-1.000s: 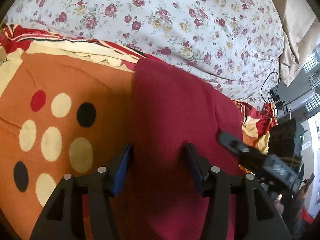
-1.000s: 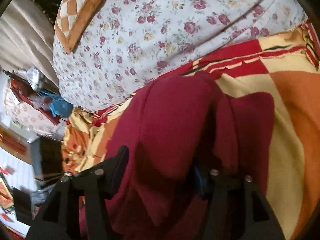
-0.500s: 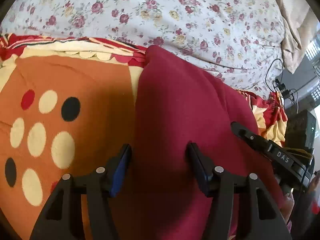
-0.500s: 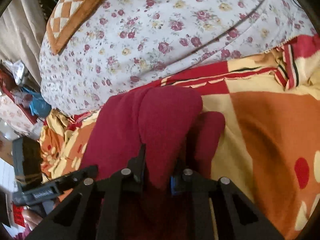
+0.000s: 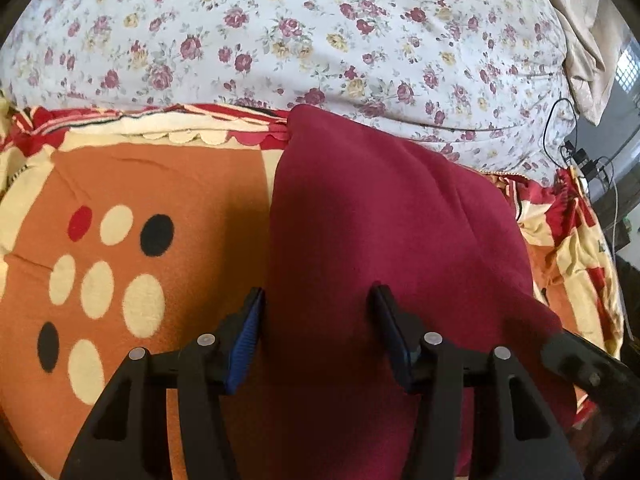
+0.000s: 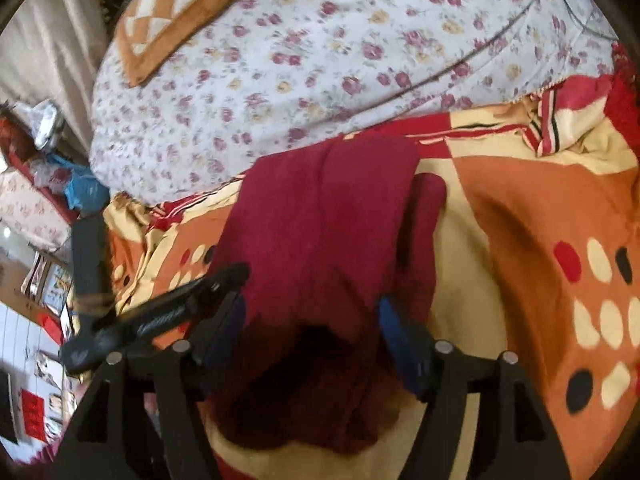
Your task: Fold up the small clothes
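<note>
A dark red garment [image 5: 380,220] lies folded lengthwise on an orange patterned blanket [image 5: 140,184]. My left gripper [image 5: 318,304] is open and hovers over the garment's near left part, its jaws straddling the cloth. In the right wrist view the same garment [image 6: 332,216] lies as a long strip with a second layer showing along its right edge. My right gripper [image 6: 312,312] is open above the garment's near end, jaws apart on either side of it. The left gripper's black body [image 6: 160,312] shows at the left of the right wrist view, and the right one's [image 5: 588,368] at the lower right of the left wrist view.
A white flowered sheet [image 5: 320,40] covers the bed beyond the blanket. An orange checked cushion [image 6: 176,8] lies on it at the far side. Cables and a plug [image 5: 576,152] sit at the bed's right edge. Cluttered shelves [image 6: 36,184] stand beside the bed.
My right gripper was shut on a fold of the red garment half a second ago; it has opened and let go. The garment now lies flatter. My left gripper stayed open.
</note>
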Tool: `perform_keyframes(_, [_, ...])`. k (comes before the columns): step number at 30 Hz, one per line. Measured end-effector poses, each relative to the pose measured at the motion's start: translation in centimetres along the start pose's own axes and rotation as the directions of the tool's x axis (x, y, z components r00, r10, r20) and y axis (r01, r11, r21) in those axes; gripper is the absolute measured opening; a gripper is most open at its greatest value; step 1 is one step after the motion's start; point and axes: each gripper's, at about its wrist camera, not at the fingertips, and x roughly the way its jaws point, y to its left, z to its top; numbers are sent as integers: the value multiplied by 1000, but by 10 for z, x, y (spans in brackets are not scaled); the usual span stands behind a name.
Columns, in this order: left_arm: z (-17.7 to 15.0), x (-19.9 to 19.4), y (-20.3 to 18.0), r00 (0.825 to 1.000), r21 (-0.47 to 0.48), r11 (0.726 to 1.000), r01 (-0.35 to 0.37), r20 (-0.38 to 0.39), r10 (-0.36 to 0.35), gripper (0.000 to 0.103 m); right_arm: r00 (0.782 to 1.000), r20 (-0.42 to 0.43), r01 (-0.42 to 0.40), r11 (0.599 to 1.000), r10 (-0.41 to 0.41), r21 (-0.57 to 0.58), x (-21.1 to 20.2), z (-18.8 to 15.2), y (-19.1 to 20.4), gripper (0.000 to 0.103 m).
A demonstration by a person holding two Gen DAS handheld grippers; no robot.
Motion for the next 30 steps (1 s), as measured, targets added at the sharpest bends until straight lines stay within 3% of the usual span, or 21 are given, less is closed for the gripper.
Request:
perform_keyframes(7, [-2,0,-2,1000,5,1000,-17,9,17,44,997,14,-76,997,76,-15,-17,-19,12,72])
perform_keyframes(8, [-3,0,-2,1000,7,1000,-21,10,21,44,998,1,-60,997,60,-42,-10,-21,16,67])
perform_keyframes(10, [-3,-3,-3,1000,11,1000,-24,2,23,44,999,-24,-25,997,23,-71,3,-27,17,17])
perform_keyframes(11, [-3,-7,-3,1000,13,1000,-20,-10,21,44,998,-46,-37,998,35,-43,7,-30,12,6])
perform_keyframes(17, [-11,-27,-5,1000,39,999,11,-24,-10,46,998,-56,13,998,-17,-65,-8,-52,-3,5])
perform_keyframes(23, [-23,-14,-11,1000,57,998,-15,5,15,49,997,-80,-26,1000,25,-15,-8,-56,-13,7])
perform_keyframes(25, [-22,-15,-11,1000,61,998,-17,5,16,49,996,-84,-37,999,40,34,-20,-47,-19,15])
perform_keyframes(26, [-21,-14,-11,1000,61,998,-16,4,16,49,997,-70,-39,998,42,52,-28,-41,-21,24])
perform_keyframes(28, [-21,-14,-11,1000,57,998,-17,4,16,49,1000,2,-18,999,18,52,-43,-28,-21,35])
perform_keyframes(30, [-21,-14,-12,1000,51,999,-16,5,16,49,996,60,57,998,-59,41,-45,-16,-18,63])
